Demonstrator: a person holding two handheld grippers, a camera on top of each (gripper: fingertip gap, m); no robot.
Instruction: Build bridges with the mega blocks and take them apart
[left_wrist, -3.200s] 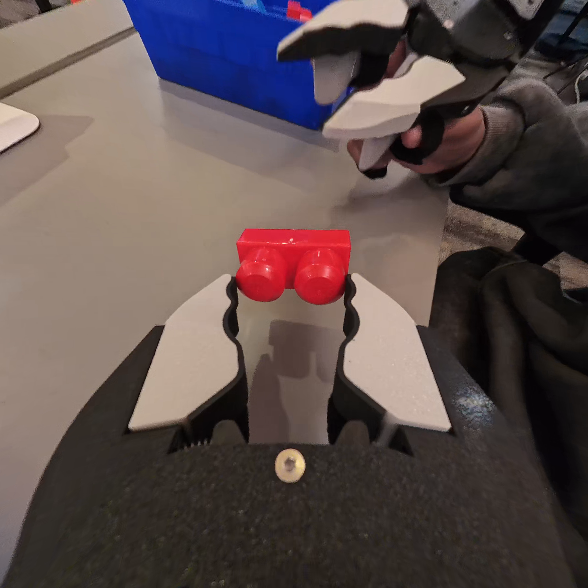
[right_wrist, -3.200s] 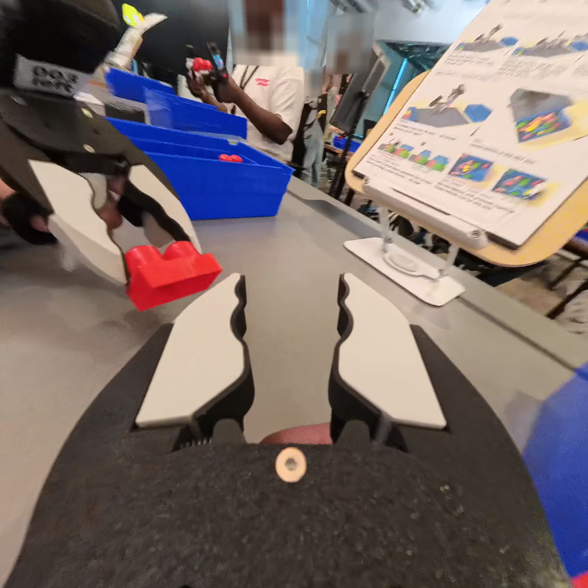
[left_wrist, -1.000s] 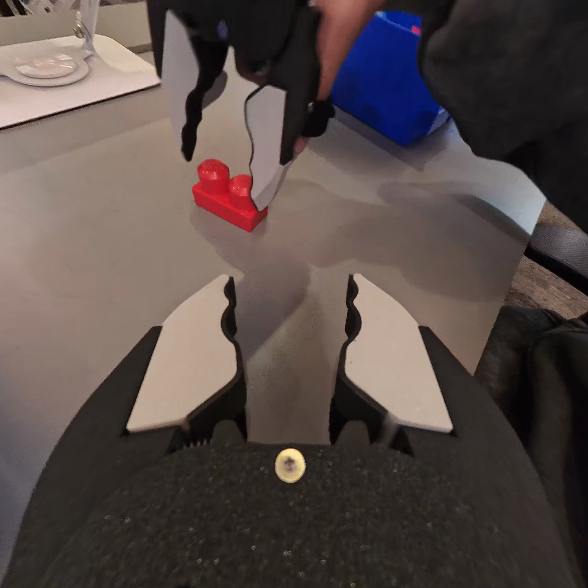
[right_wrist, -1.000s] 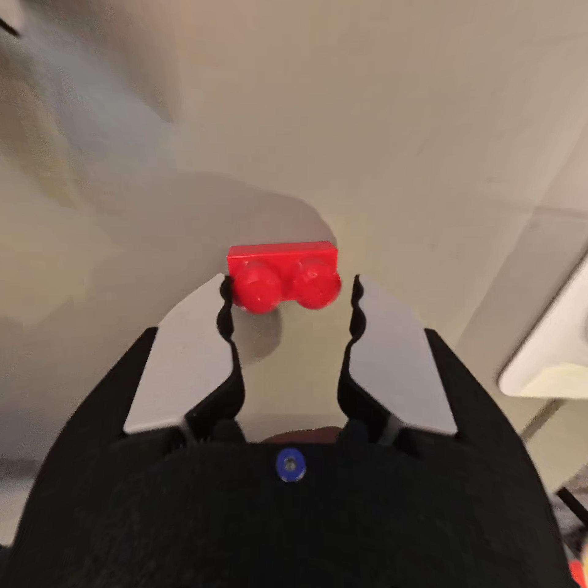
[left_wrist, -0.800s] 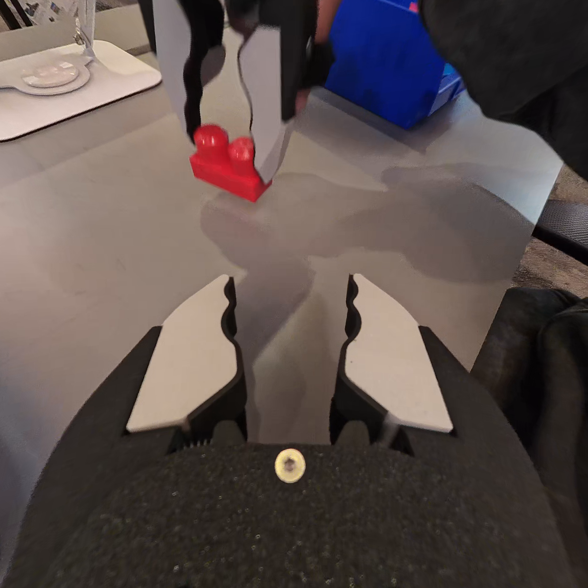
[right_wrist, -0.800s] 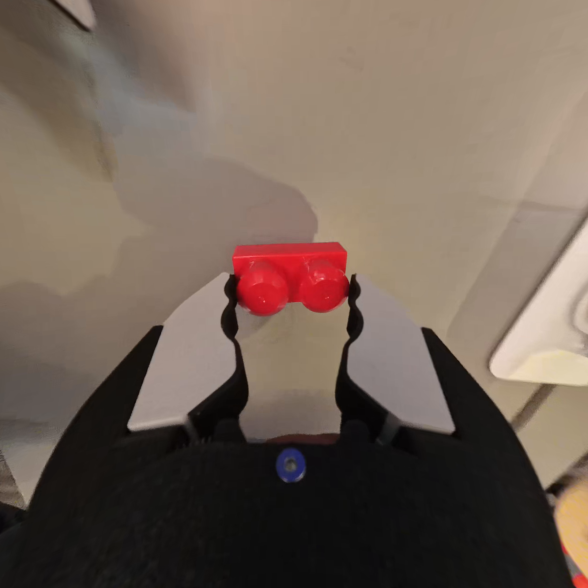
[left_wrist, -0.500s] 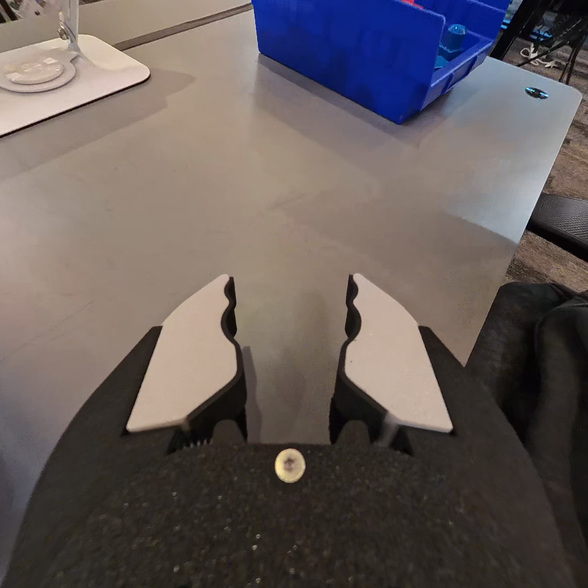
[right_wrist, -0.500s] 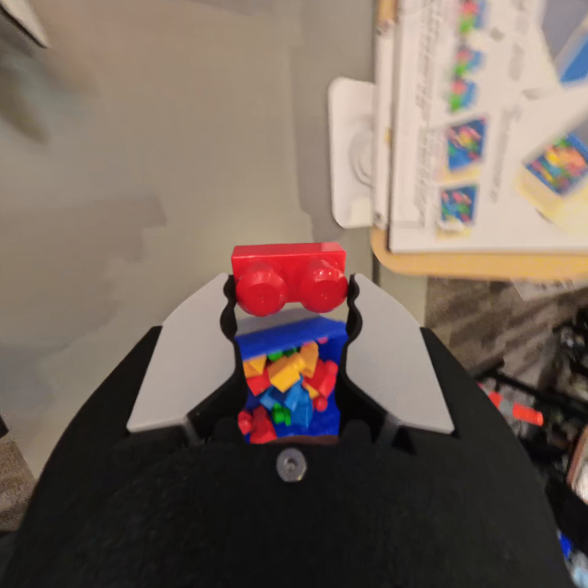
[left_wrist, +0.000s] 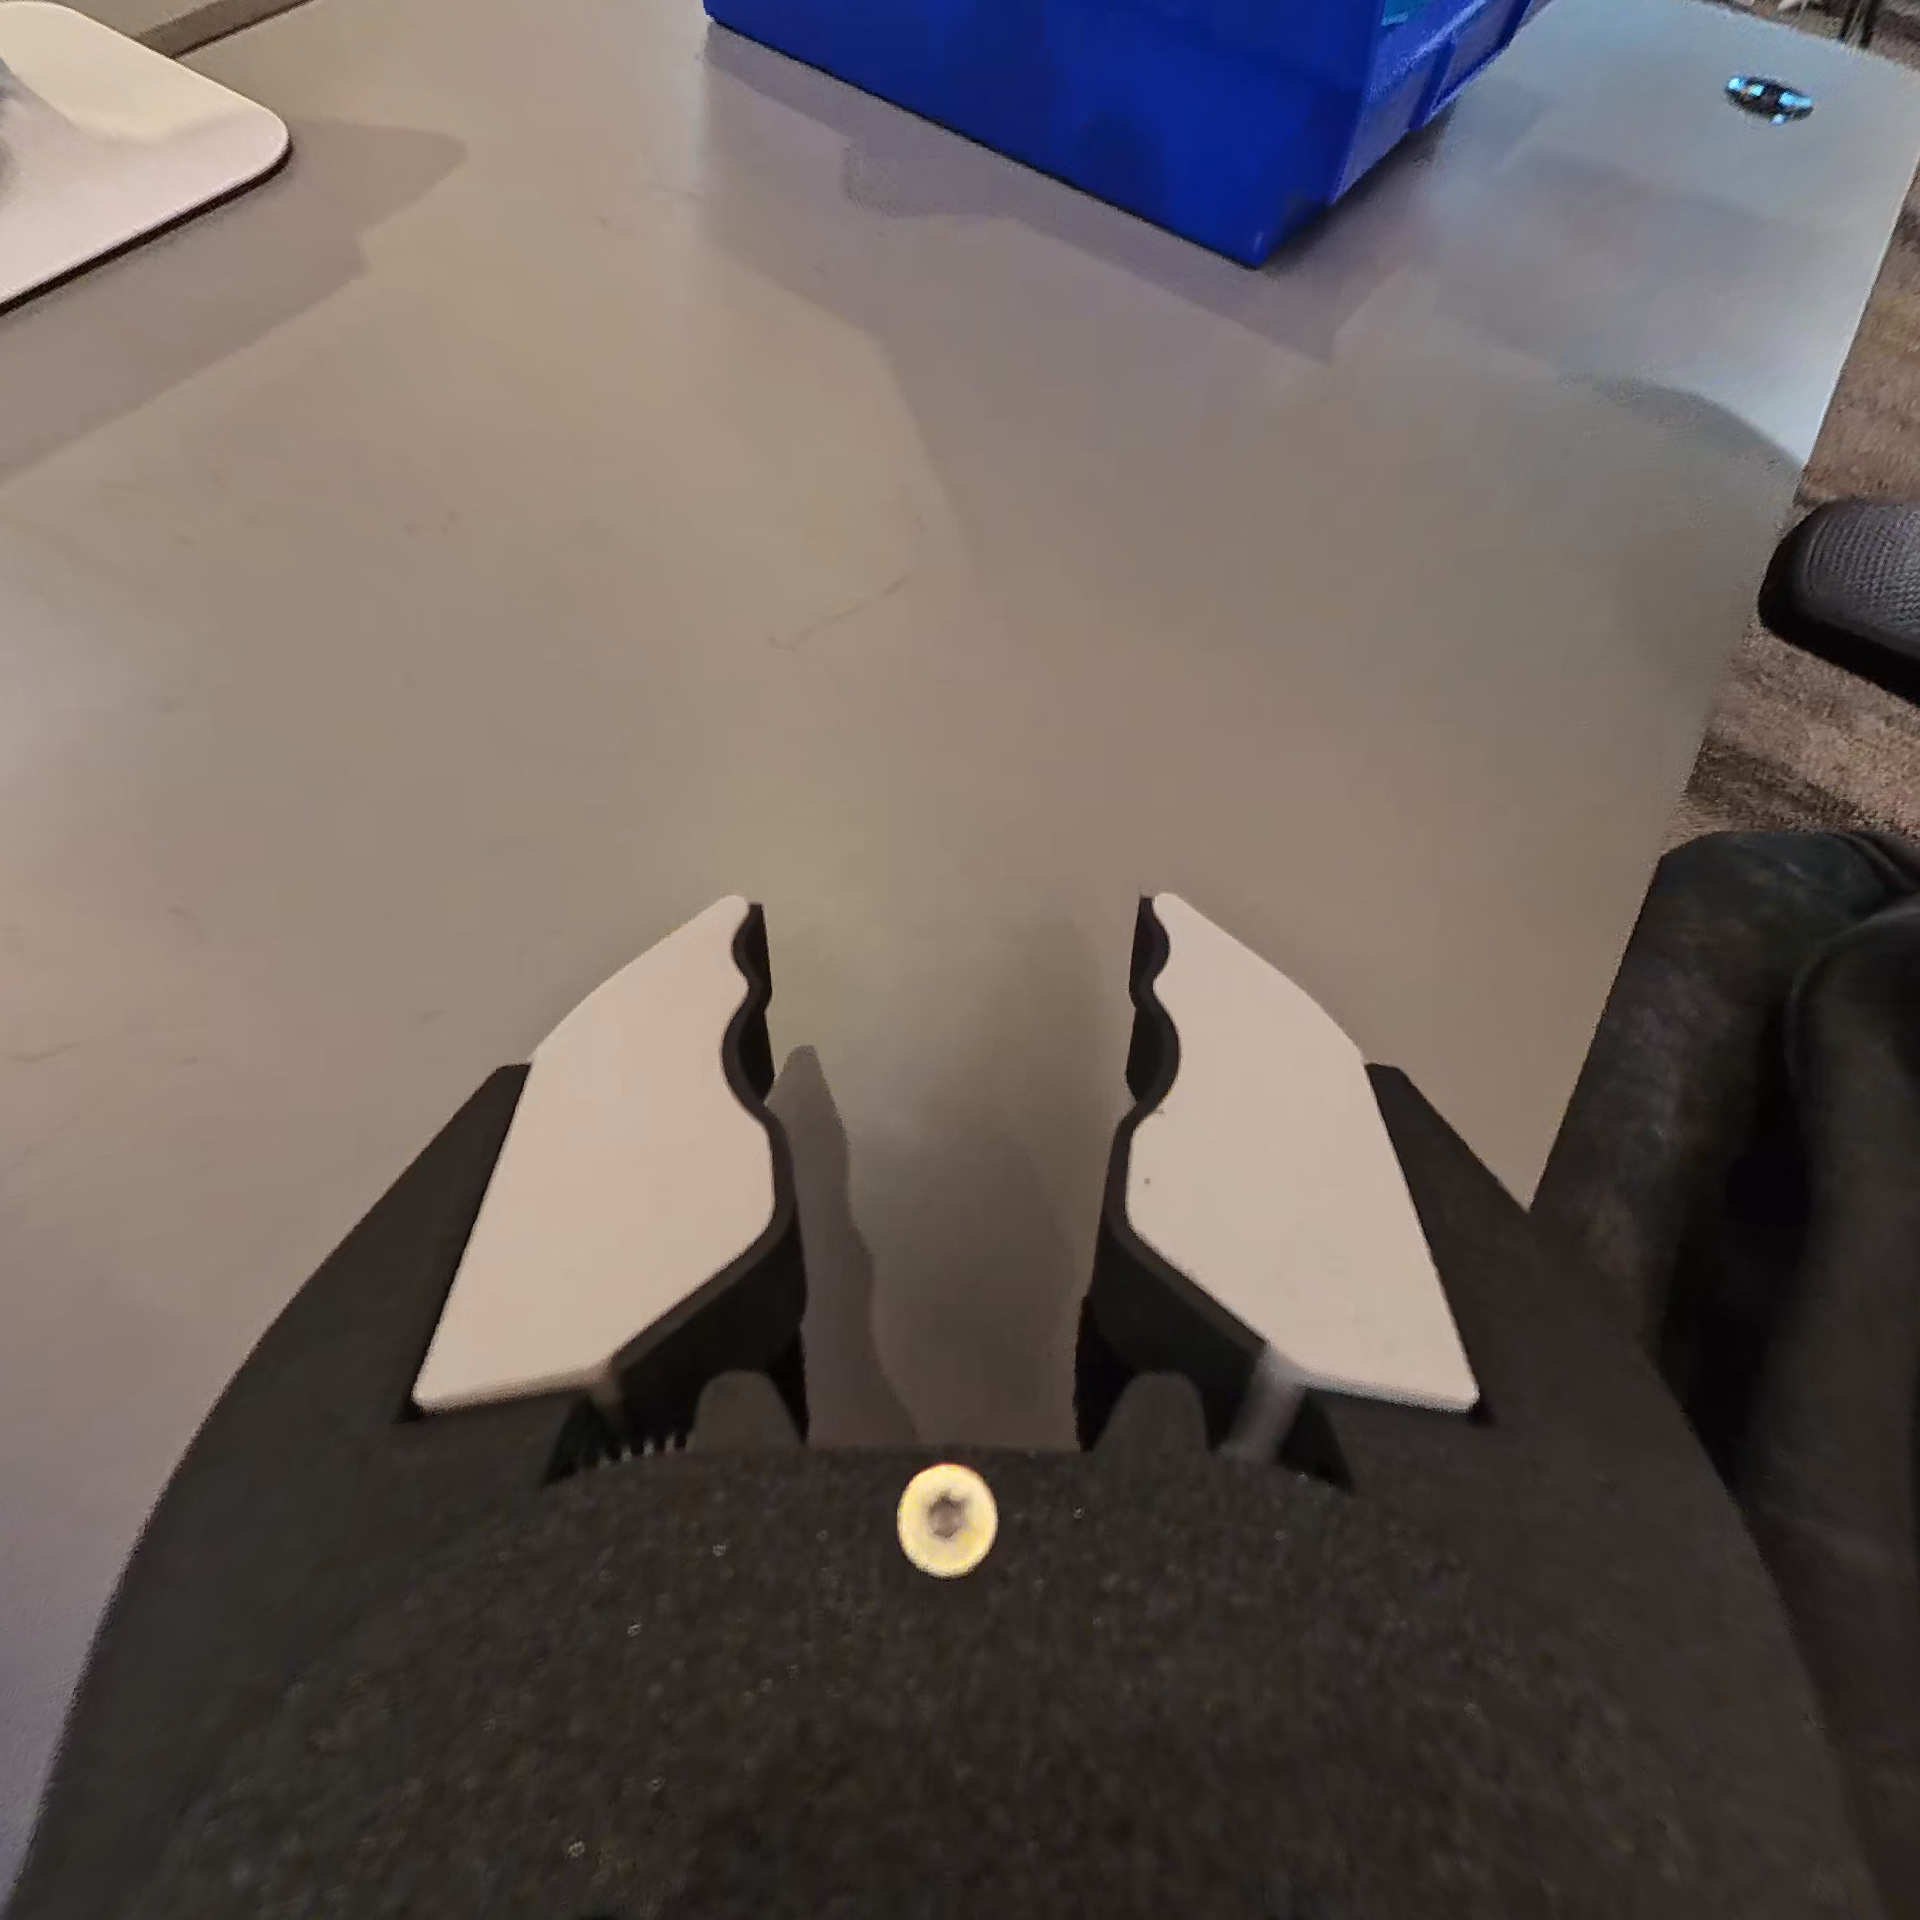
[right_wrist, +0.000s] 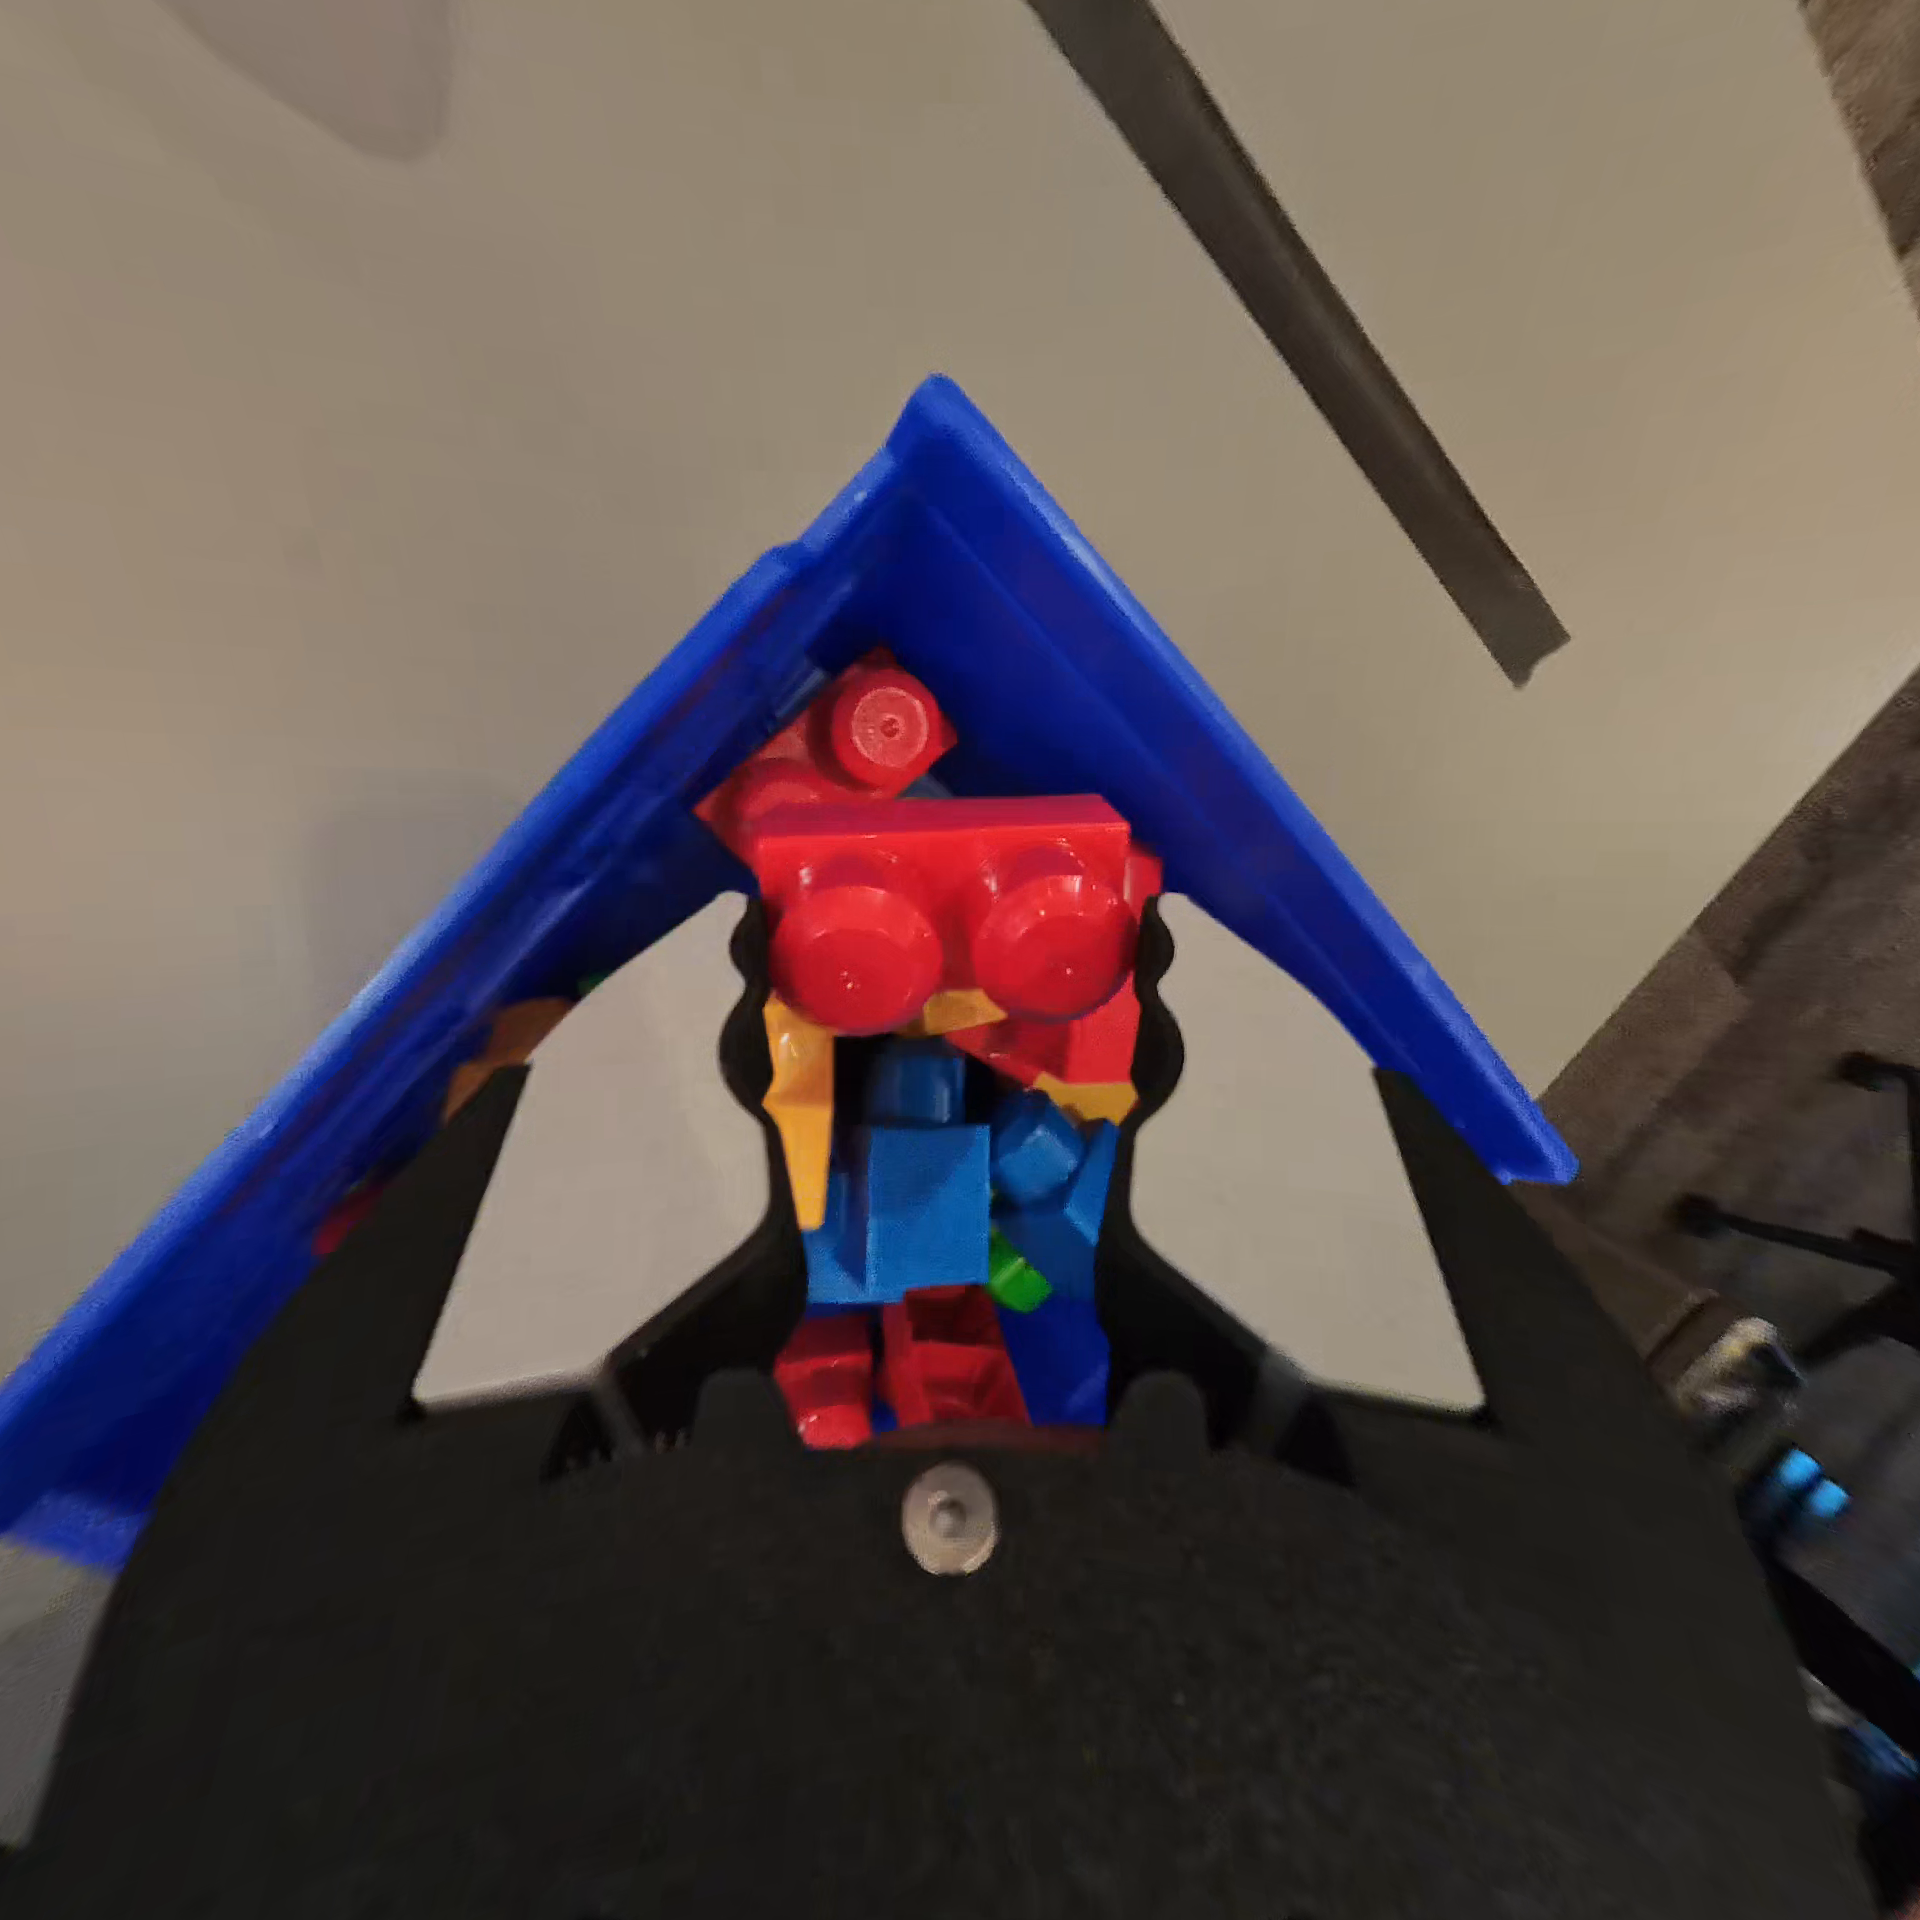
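Observation:
My right gripper (right_wrist: 948, 935) is shut on a red two-stud block (right_wrist: 940, 899), studs facing the camera. It holds the block over the corner of a blue bin (right_wrist: 1195, 790) filled with several loose red, blue, orange and green blocks (right_wrist: 914, 1205). My left gripper (left_wrist: 948, 914) is open and empty, low over the bare grey table (left_wrist: 623, 623). The held block does not show in the left wrist view.
In the left wrist view a blue bin (left_wrist: 1122, 94) stands at the far edge of the table and a white stand base (left_wrist: 94, 166) lies at the far left. Dark cloth (left_wrist: 1766, 1195) and a black chair part (left_wrist: 1860, 603) lie off the table's right edge. The gap from one gripper's tips to the other's is roughly 45 centimetres.
My right gripper closed on the red block on the table, lifted it and swung it over the blue bin. My left gripper stayed open and empty, tilting slightly toward the table.

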